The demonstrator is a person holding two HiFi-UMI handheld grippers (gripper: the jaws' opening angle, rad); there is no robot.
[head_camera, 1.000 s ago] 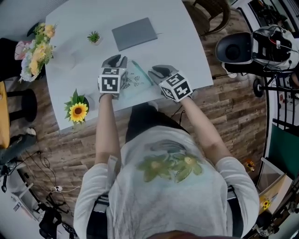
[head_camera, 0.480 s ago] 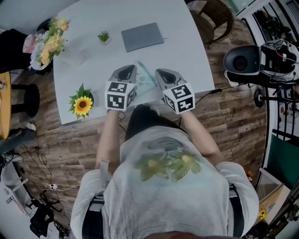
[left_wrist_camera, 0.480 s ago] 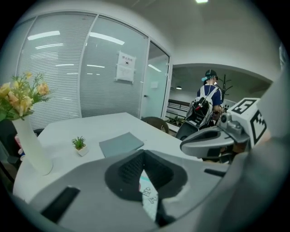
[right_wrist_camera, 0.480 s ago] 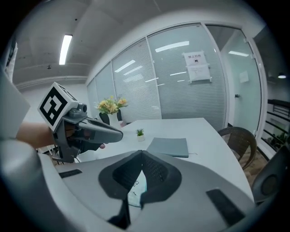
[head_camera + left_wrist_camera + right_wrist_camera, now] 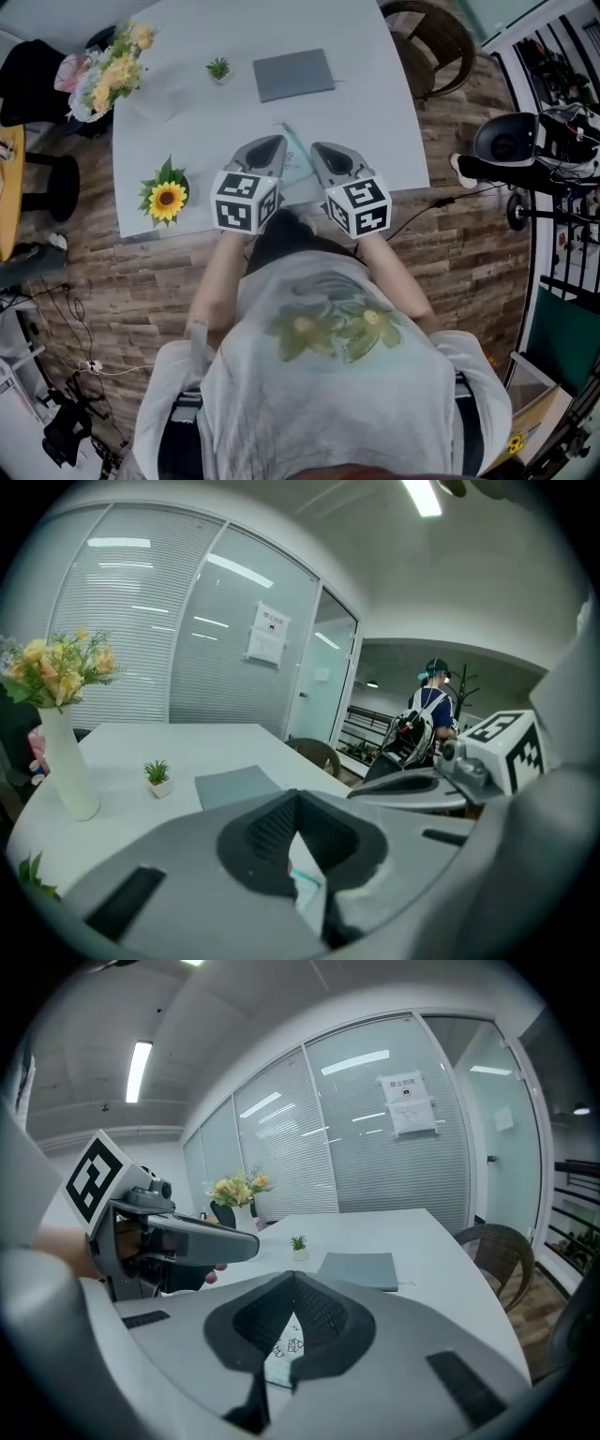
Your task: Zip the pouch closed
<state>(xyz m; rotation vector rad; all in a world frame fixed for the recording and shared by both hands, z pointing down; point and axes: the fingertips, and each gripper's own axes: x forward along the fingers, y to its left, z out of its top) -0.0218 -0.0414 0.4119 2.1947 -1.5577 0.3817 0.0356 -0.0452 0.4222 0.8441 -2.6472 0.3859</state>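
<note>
The pale pouch [image 5: 296, 157] with a teal edge and small prints lies flat on the white table [image 5: 375, 103], near its front edge. My left gripper [image 5: 269, 143] hangs above the pouch's left side and my right gripper [image 5: 323, 150] above its right side. Both are lifted off the table. In the left gripper view the jaws [image 5: 298, 796] meet at their tips, and the pouch [image 5: 306, 874] shows through the gap behind them. The right gripper [image 5: 293, 1277] looks the same, shut, with the pouch [image 5: 281, 1352] visible below. Neither gripper appears to hold anything.
A grey flat pad [image 5: 293, 75] and a tiny potted plant [image 5: 218, 68] sit further back on the table. A vase of flowers [image 5: 112, 70] stands at the back left and a sunflower [image 5: 167, 199] at the front left. A wicker chair [image 5: 441, 37] is at the right.
Both grippers have risen from the table and drawn back towards the person's body. Their jaws have closed. The pouch stays on the table.
</note>
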